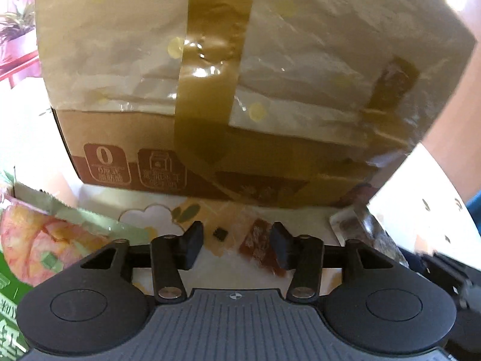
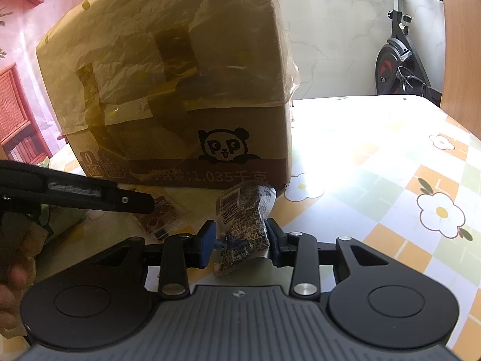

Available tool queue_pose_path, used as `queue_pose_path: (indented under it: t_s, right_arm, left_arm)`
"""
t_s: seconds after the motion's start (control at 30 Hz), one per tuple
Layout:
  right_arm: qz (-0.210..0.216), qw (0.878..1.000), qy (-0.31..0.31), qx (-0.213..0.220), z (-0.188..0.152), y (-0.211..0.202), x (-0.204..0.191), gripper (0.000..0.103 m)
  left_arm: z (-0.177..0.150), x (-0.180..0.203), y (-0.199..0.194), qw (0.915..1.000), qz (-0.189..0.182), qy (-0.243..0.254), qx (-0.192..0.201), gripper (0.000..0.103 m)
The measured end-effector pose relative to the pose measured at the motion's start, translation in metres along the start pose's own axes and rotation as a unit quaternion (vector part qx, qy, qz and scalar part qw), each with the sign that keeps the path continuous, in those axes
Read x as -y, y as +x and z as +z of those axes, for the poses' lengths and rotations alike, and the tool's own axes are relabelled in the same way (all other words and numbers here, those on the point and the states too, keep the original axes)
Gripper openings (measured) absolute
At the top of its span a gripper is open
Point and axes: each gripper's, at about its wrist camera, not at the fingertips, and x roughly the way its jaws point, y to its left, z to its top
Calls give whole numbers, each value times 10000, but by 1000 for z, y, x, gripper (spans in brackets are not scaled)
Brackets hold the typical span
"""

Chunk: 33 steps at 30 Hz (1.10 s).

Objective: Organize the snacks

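Note:
A large taped cardboard box (image 1: 228, 90) stands on the table, close ahead in both views (image 2: 180, 105). My left gripper (image 1: 237, 245) is open just above a small clear packet of red-brown snack (image 1: 261, 245) lying in front of the box. My right gripper (image 2: 240, 242) is shut on a crumpled silver snack packet with a barcode (image 2: 243, 225), held near the box's lower right corner. The left gripper also shows at the left of the right wrist view (image 2: 144, 206), over the red-brown packet (image 2: 159, 216).
A green snack bag with a pink picture (image 1: 33, 246) lies at the left. The floral tablecloth (image 2: 390, 186) stretches to the right. An exercise bike (image 2: 399, 57) stands beyond the table. Another clear packet (image 1: 357, 225) lies at the right by the box.

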Motion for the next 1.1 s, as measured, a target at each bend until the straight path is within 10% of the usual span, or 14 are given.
queue_pose_path:
  t_s: [0.37, 1.1]
  right_arm:
    - [29, 10000, 39, -2, 0, 0, 2, 38]
    - [34, 10000, 36, -4, 0, 0, 3, 38]
  left_arm:
    - [-20, 21, -4, 9962, -64, 859, 157, 46]
    - [-47, 4, -31, 9957, -202, 908, 42, 43]
